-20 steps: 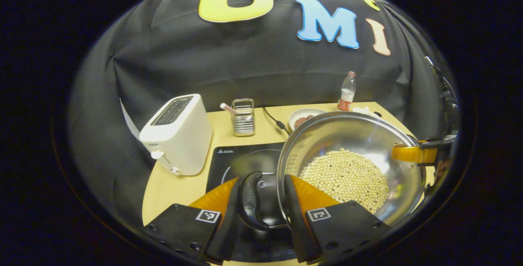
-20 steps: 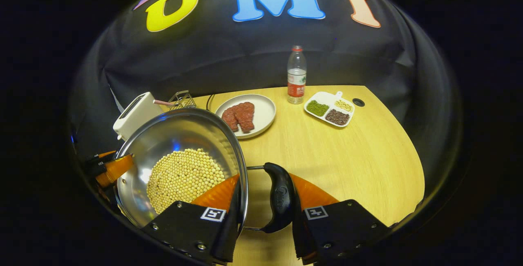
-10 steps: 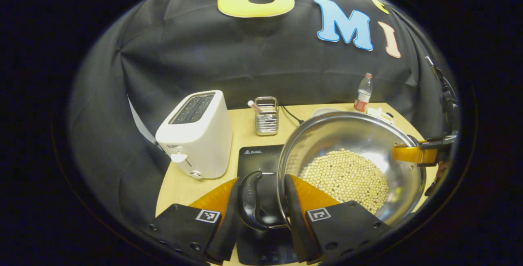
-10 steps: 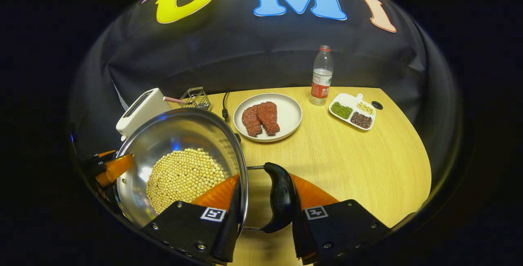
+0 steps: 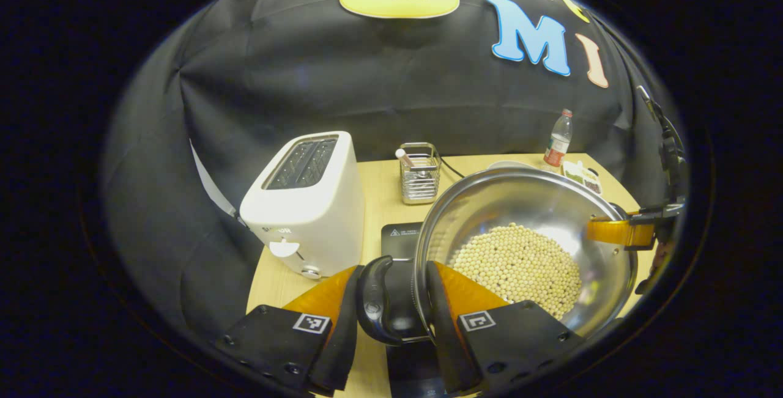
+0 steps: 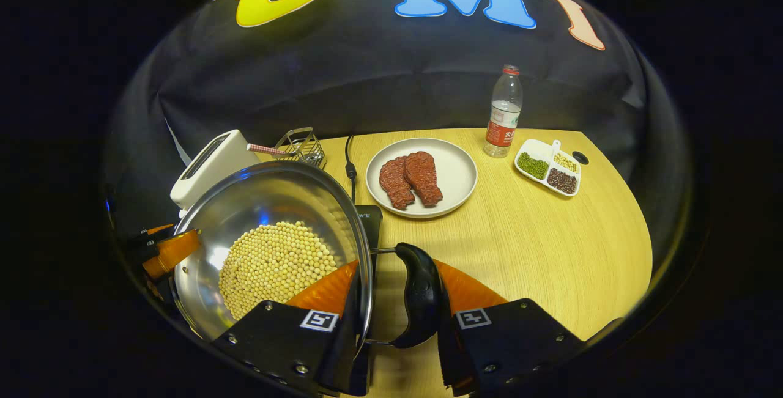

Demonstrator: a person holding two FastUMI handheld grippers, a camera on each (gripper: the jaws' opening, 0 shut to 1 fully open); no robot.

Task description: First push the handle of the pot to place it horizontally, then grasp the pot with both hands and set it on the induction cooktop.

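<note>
Steel pot [image 5: 526,227] with pale round beans [image 5: 517,266] across its bottom is held up between two grippers, above the near left part of the wooden tabletop [image 6: 526,245]. Left gripper [image 5: 391,306] is closed with one finger outside the pot's black side handle [image 5: 374,300] and the other inside the rim. Right gripper [image 6: 394,309] is clamped the same way on the opposite handle [image 6: 419,294]. Beneath the pot lies a black induction cooktop [image 5: 400,233], mostly hidden; the pot seems raised off it, though the gap is hard to judge. Toward the far edge stand a white toaster [image 5: 306,202], a wire rack [image 5: 419,172], a plate of red meat [image 6: 422,178], a bottle [image 6: 503,114] and a divided dish [image 6: 547,165].
</note>
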